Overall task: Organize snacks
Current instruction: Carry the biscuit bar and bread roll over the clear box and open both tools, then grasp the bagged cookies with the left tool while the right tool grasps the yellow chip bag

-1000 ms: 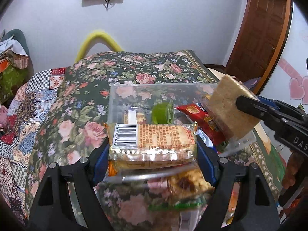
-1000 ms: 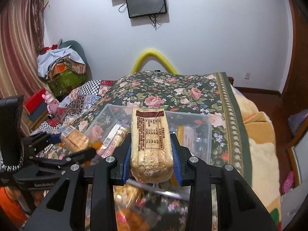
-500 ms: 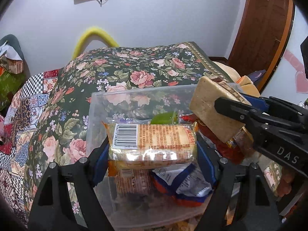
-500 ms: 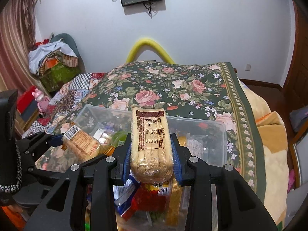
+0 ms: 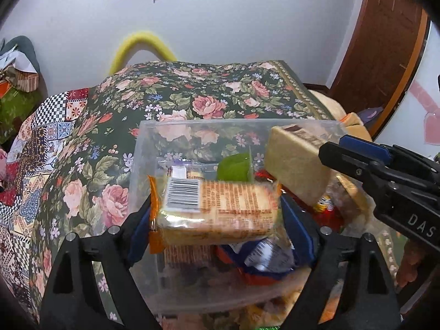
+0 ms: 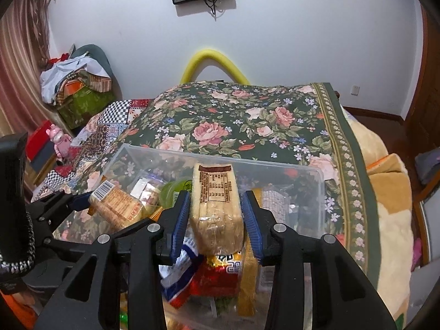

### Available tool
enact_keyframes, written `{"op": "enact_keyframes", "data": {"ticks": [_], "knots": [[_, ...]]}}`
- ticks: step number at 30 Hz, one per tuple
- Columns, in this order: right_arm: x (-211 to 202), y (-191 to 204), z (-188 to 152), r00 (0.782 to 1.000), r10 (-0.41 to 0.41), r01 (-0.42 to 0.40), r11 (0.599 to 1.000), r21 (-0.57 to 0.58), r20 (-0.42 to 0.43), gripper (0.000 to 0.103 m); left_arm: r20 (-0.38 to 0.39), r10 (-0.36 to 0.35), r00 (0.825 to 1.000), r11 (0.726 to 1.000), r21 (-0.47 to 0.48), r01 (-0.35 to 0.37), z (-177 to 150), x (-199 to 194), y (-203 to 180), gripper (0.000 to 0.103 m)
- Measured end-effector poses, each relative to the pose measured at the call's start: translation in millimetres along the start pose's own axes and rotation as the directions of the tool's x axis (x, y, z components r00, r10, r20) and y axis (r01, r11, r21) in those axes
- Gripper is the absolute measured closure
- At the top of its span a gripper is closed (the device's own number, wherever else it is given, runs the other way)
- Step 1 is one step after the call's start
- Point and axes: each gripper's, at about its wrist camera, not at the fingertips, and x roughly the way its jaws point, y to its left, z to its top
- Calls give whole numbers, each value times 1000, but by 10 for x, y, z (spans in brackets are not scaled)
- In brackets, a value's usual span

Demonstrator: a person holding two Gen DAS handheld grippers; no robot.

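**Operator:** Snacks sit in and over the clear plastic bin (image 5: 145, 181) on the floral bedspread (image 5: 209, 101). I am reading from the left side first.

**Checker:** Left gripper status?

**Operator:** My left gripper (image 5: 220, 214) is over the bin with the barcode cracker pack (image 5: 217, 206) lying crosswise between its blue pads. The jaws are opening; the pack looks blurred, and a gap shows at the right-hand pad, so I do not count it as gripped.

**Checker:** Contents below?

**Operator:** A green jelly cup (image 5: 233, 165) at the back, a blue-and-white wrapper (image 5: 264, 255) and a red packet (image 6: 217, 275) underneath.

**Checker:** Right gripper status?

**Operator:** My right gripper (image 6: 216, 214) is also over the bin, with the tan biscuit pack (image 6: 216, 206) standing lengthwise between its pads. Its jaws are opening too. A narrow gap shows on each side of the pack, so the pads no longer press it.
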Motion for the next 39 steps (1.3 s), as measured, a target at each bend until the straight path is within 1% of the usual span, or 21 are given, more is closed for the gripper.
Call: {"op": "enact_keyframes", "data": {"ticks": [2, 4, 8, 11, 14, 17, 21, 23, 26, 31, 35, 39], "knots": [[-106, 14, -5, 1000, -3, 3, 1000, -4, 14, 59, 14, -7, 1000, 1000, -3, 7, -7, -113, -4, 14], [-206, 31, -19, 1000, -6, 6, 1000, -9, 29, 55, 27, -15, 1000, 1000, -6, 15, -13, -225, -10, 12], [-410, 61, -67, 998, -15, 16, 1000, -15, 57, 52, 45, -29, 999, 1000, -2, 30, -51, -487, -32, 12], [-591, 87, -128, 997, -11, 13, 1000, -15, 72, 50, 57, -26, 998, 999, 22, 25, -126, -699, -71, 11], [-741, 125, -208, 996, -17, 19, 1000, -21, 86, 44, 64, -17, 998, 998, 59, 13, -248, -903, -124, 9], [-885, 175, -328, 996, -16, 19, 999, -29, 86, 44, 61, -10, 998, 997, 82, 4, -407, -1078, -156, 8], [-1026, 269, -514, 997, -9, 12, 999, -42, 72, 43, 48, -27, 998, 997, 78, 23, -630, -1275, -173, 8], [-1080, 311, -606, 998, -8, 11, 999, -44, 65, 38, 45, -32, 998, 996, 82, 28, -741, -1372, -181, 8], [-1126, 360, -765, 999, -1, 3, 999, -34, 46, 34, 45, -29, 999, 996, 91, 24, -905, -1480, -185, 8], [-1099, 443, -1051, 1000, 18, -19, 1000, -19, -23, 28, 24, -25, 999, 996, 90, 23, -1173, -1553, -137, 8], [-929, 505, -1291, 994, 16, -17, 1000, -15, -105, 27, -6, -14, 1000, 995, 97, 15, -1371, -1519, -79, 8], [-766, 529, -1437, 985, 32, -28, 999, 28, -171, 27, -46, -28, 999, 996, 80, 32, -1543, -1441, -21, 8]]}}
